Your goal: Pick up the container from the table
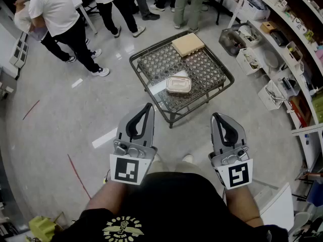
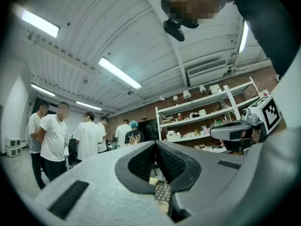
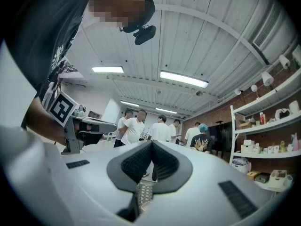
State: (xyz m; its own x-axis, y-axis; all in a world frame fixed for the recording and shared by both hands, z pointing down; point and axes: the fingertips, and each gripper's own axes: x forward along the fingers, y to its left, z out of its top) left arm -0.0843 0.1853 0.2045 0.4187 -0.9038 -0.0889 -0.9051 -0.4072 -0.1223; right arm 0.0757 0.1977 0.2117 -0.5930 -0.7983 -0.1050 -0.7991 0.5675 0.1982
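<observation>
- Head view: left gripper (image 1: 149, 106) and right gripper (image 1: 214, 116) are both closed and empty. The container (image 1: 178, 85) lies ahead of them on the mesh table (image 1: 151, 64), with a tan block (image 1: 187, 44) beyond.
- Left gripper view: ceiling lights (image 2: 120, 73), unseen from the head; the jaws cover most of the table.
- Right gripper view: people (image 3: 135, 128) stand beyond the tips.

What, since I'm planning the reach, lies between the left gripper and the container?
Nothing loose. In the head view, only bare floor and the table rim and top separate the shut left gripper from the container.
</observation>
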